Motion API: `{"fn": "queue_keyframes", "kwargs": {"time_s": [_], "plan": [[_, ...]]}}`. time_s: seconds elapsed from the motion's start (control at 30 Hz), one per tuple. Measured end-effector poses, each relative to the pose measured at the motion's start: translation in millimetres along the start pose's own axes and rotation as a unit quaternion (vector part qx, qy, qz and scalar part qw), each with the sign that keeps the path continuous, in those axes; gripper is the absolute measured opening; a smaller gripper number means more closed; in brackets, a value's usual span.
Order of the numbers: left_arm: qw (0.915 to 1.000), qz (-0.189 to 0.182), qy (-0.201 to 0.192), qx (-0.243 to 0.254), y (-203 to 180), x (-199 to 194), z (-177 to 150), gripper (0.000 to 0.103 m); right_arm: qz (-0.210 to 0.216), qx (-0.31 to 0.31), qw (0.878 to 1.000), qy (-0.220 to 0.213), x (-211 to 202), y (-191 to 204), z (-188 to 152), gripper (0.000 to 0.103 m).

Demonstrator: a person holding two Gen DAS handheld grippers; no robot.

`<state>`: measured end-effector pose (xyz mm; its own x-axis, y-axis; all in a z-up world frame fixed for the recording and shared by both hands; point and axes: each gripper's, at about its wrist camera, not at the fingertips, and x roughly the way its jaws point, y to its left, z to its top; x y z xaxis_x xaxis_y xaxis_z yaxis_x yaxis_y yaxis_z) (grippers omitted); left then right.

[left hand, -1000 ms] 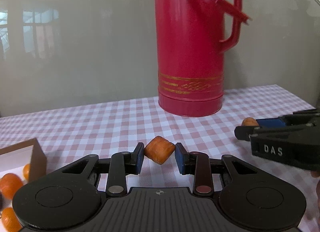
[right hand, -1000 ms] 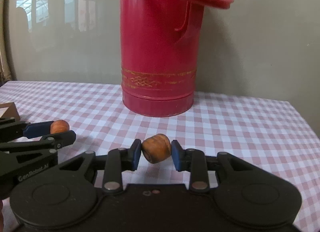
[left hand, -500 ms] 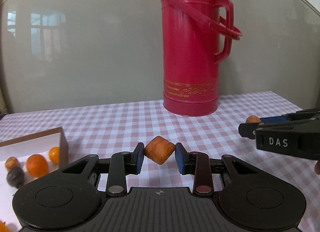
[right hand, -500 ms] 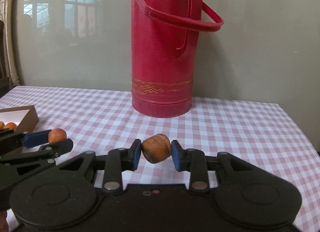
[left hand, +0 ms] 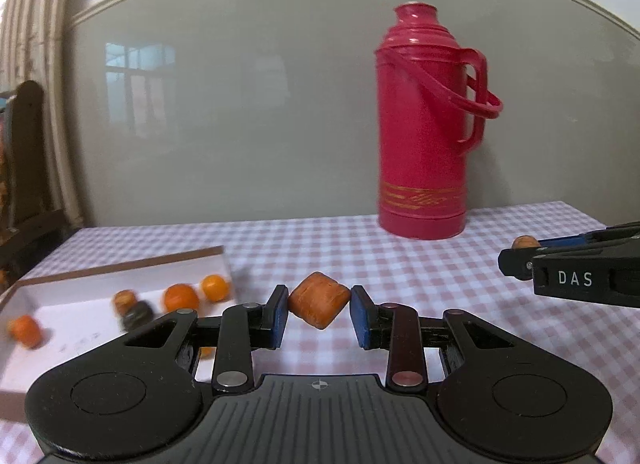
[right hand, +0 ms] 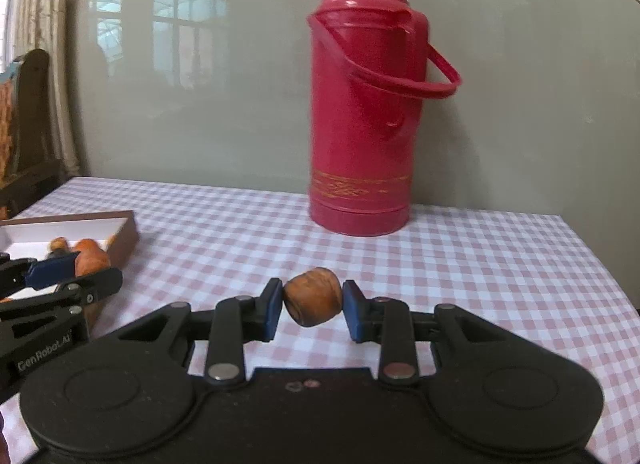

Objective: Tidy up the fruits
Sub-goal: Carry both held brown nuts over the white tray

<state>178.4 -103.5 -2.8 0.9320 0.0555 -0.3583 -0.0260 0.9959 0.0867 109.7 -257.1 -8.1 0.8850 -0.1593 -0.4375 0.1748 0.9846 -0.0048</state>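
the orange fruit piece (left hand: 319, 299) sat clamped between the blue pads of the left gripper (left hand: 319, 314), lifted clear of the checked tablecloth (left hand: 400, 264), and the brown rounded fruit (right hand: 313, 297) was pinched the same way in the right gripper (right hand: 313, 310), also off the cloth. neither grip had changed over the last second; what had changed was the view around them. both grippers had drawn back from the red thermos (left hand: 424, 128) and swung toward the left side of the table, so the flask, which had filled the upper frame a second ago with its top cut off, now stood whole and further away. the white-lined box (left hand: 120, 264), only a corner at the left edge a second ago, now lay open in the left wrist view with about 5 fruits already in it (left hand: 182, 297), and in the right wrist view its brown wall (right hand: 128, 234) had come in beside the left gripper's tip. that suggested the carry was well along and both pieces were headed for the box, with release the likely step left. the fruits in the box were blurred, so their kinds could not be told.
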Motion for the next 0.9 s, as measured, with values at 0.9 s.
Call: {"fn": "queue_keyframes", "kwargs": {"time_s": [0.9], "plan": [[0.9953,0.078,-0.057,0.012,108,-120,-32,0.034,0.120,-0.062,0.990,-0.034,-75,139,-19,0.024]]}}
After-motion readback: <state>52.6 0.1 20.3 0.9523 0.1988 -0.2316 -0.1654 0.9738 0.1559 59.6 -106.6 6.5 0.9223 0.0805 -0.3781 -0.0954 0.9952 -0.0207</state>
